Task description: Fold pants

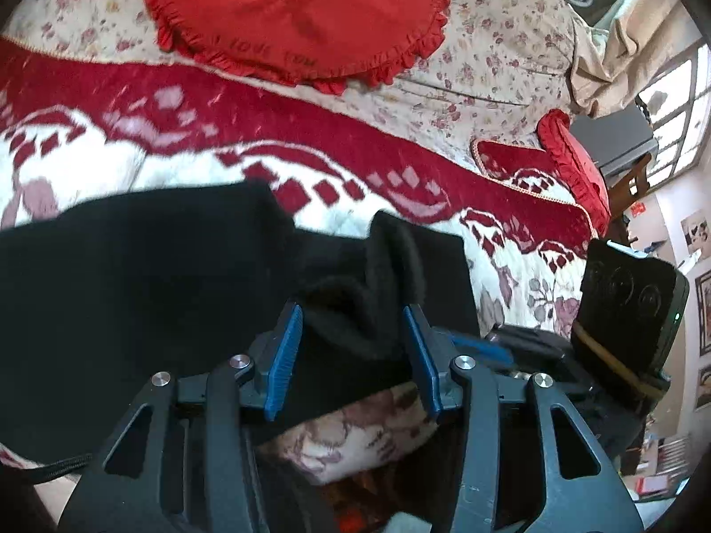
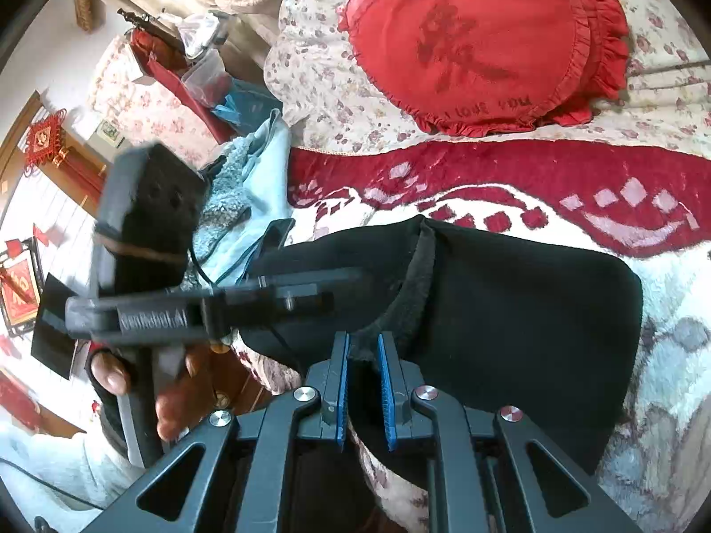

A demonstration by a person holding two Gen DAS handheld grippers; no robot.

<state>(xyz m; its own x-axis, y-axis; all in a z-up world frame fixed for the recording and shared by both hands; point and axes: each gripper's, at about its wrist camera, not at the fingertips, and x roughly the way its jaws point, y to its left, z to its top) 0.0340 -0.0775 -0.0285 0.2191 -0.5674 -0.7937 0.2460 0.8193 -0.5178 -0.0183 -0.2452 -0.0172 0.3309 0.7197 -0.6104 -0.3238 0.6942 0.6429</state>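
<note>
Black fleece pants [image 1: 146,293] lie bunched on a red-and-white patterned plush blanket [image 1: 186,133] spread over a bed. The left gripper [image 1: 353,351], its blue-padded jaws spread wide, straddles a raised fold of the dark fabric without clamping it. The right gripper [image 2: 365,388] pinches the pants' thick fuzzy hem between nearly closed blue pads [image 2: 385,393]. Beyond the garment, a red heart-shaped ruffled cushion [image 2: 489,40] rests on a floral cream quilt [image 2: 320,84].
</note>
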